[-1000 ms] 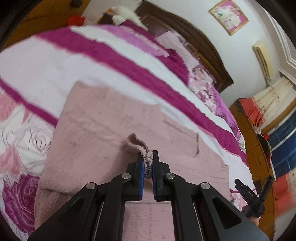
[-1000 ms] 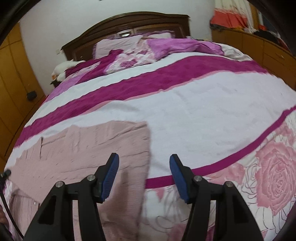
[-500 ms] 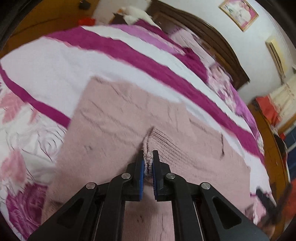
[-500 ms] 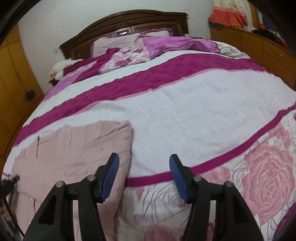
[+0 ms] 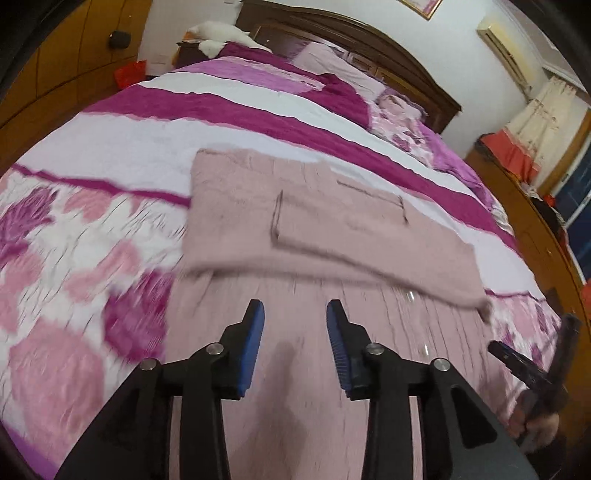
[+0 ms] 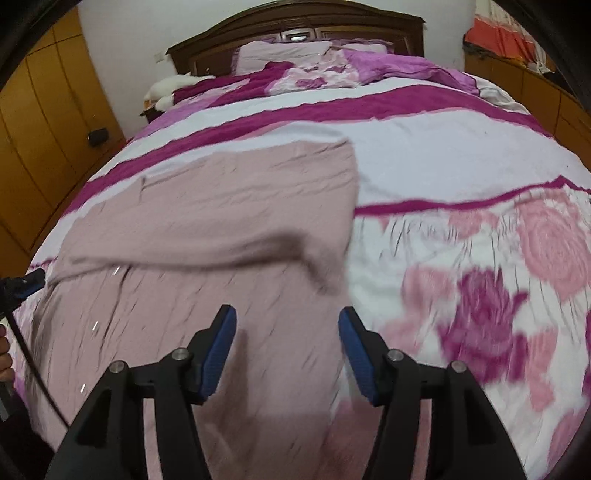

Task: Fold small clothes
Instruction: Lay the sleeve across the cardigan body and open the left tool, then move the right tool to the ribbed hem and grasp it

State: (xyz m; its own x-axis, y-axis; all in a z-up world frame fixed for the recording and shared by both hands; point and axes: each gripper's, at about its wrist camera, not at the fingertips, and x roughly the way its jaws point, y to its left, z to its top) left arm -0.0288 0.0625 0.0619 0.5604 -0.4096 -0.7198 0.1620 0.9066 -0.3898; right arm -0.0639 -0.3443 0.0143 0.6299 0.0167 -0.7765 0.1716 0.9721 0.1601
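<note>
A pale pink knitted garment (image 5: pixel 332 229) lies spread on the bed, its far part folded over toward me along a blurred fold edge (image 5: pixel 332 266). My left gripper (image 5: pixel 295 332) hovers above the near part of the cloth. Its jaws are opening and nothing is between them. The right wrist view shows the same garment (image 6: pixel 229 206) with its right edge near the middle. My right gripper (image 6: pixel 288 339) hangs over that near right part, jaws opening, nothing between the blue pads. The other gripper (image 5: pixel 532 365) shows at the lower right of the left view.
The bed carries a magenta, white and rose-patterned cover (image 6: pixel 480 184), with pillows (image 6: pixel 288 55) before a dark wooden headboard (image 6: pixel 295 22). Wooden wardrobes (image 6: pixel 44 147) stand on the left, low cabinets (image 6: pixel 535 81) on the right. A white soft toy (image 5: pixel 221 33) lies by the headboard.
The left gripper has let go of the pinched pink knit and its jaws now stand apart. Both grippers pulled back toward the near edge, and the garment now lies folded over.
</note>
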